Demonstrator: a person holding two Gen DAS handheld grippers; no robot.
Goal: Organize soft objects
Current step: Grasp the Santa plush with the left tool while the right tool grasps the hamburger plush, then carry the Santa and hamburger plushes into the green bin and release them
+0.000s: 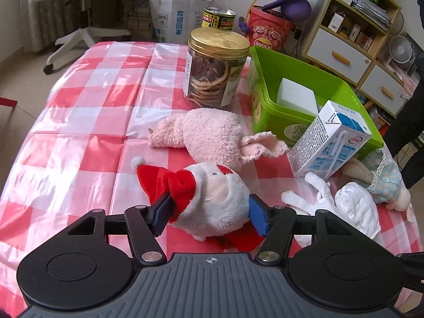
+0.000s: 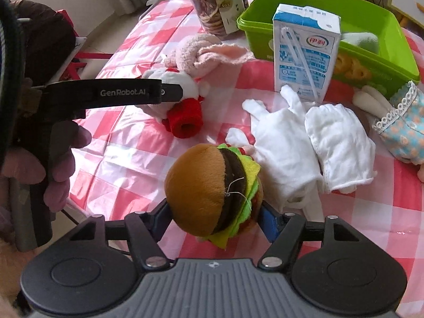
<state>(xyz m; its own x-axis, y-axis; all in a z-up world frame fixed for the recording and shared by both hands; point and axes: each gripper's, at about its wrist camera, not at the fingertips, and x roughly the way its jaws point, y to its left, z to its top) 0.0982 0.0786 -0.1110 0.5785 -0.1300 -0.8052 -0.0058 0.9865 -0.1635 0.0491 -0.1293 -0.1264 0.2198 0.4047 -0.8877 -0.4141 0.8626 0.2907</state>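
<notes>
red-white check tablecloth (image 1: pixel 92 122), shelf unit (image 1: pixel 352 34) & office chair (image 1: pixel 79 13) behind

On the surface (image 1: pixel 79 111) the jar (image 1: pixel 216 69) stands left of the bin (image 1: pixel 267 79); the carton (image 1: pixel 328 140) stands before the bin, gloves (image 2: pixel 312 143) before the carton, the burger toy (image 2: pixel 212 188) nearest.

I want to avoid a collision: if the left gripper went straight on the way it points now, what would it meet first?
The left gripper already has the Santa toy between its jaws, so it would press that into the table first. Beyond it lies the pink plush toy, though depth is unclear.
</notes>
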